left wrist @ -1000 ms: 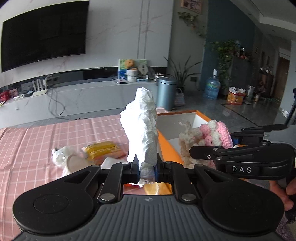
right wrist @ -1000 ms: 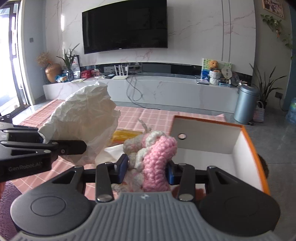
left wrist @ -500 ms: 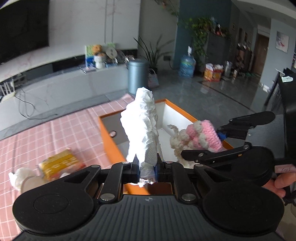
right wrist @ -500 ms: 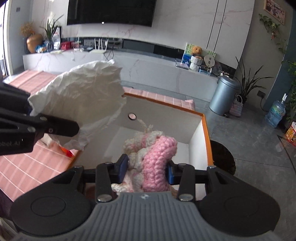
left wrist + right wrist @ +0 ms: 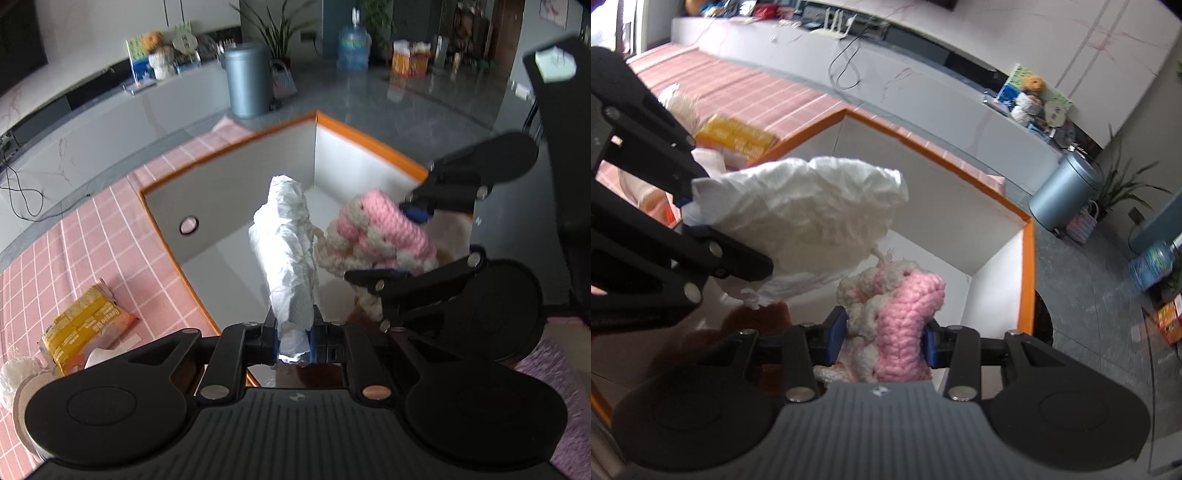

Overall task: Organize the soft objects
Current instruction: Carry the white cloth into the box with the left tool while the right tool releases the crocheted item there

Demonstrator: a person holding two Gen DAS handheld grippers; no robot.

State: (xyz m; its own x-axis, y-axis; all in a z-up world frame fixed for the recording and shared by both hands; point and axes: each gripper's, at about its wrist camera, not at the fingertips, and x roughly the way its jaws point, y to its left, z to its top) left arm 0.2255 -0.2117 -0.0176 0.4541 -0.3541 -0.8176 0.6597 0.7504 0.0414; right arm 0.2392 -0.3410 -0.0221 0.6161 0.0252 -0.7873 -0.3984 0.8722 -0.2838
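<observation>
Both loads hang above the open white box (image 5: pixel 236 206): the left gripper (image 5: pixel 293 339) pinches the crumpled tissue (image 5: pixel 288 251) upright nearer the box's middle, the right gripper (image 5: pixel 884 338) clamps the knitted toy (image 5: pixel 897 325) nearer its right wall.

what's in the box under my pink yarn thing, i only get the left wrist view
Observer: The right wrist view shows a brown plush toy near the box's front wall.
Operator: how does the tissue look from there
Observer: From the side the white tissue is a broad flat wad, not a thin column.
Operator: right gripper squeezing evenly
Observer: Yes, the right gripper has both blue pads pressed on the pink yarn toy.
</observation>
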